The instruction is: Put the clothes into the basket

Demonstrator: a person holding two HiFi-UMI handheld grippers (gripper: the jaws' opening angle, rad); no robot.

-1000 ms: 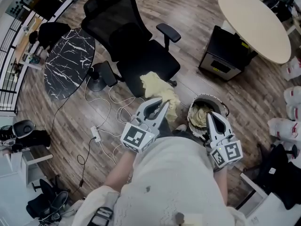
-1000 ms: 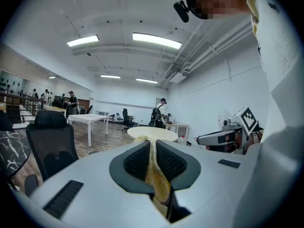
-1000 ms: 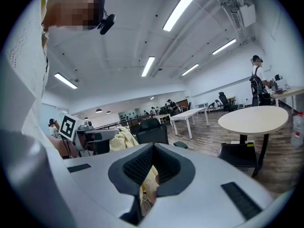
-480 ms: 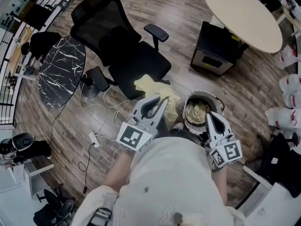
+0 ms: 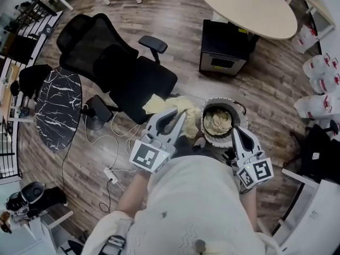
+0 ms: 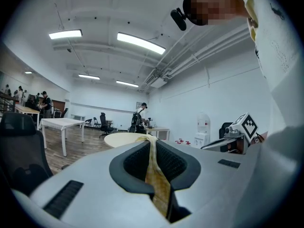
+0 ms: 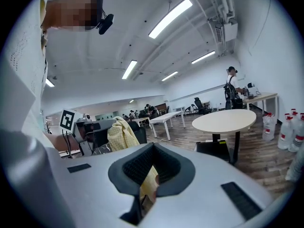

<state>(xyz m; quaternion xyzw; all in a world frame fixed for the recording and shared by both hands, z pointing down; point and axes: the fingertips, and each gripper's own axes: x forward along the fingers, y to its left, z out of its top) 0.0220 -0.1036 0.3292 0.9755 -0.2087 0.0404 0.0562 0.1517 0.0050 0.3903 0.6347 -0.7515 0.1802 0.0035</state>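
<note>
Currently left gripper (image 5: 178,113) is clamping yellow cloth (image 5: 159,104), hanging just left of the basket (image 5: 212,101) at centre frame; right gripper (image 5: 236,131), jaws nearly together, is pointing over its rim.

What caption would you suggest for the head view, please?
Left tongs hold a yellow cloth beside the part-filled basket, near a black chair.

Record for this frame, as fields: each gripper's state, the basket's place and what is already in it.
left gripper: shut on a pale yellow cloth that hangs beside the black office chair
right gripper: shut on pale yellow cloth too; same piece or not, cannot tell
basket: round, light-rimmed, on the wood floor, just ahead of the right gripper
in basket: pale yellow clothes
</note>
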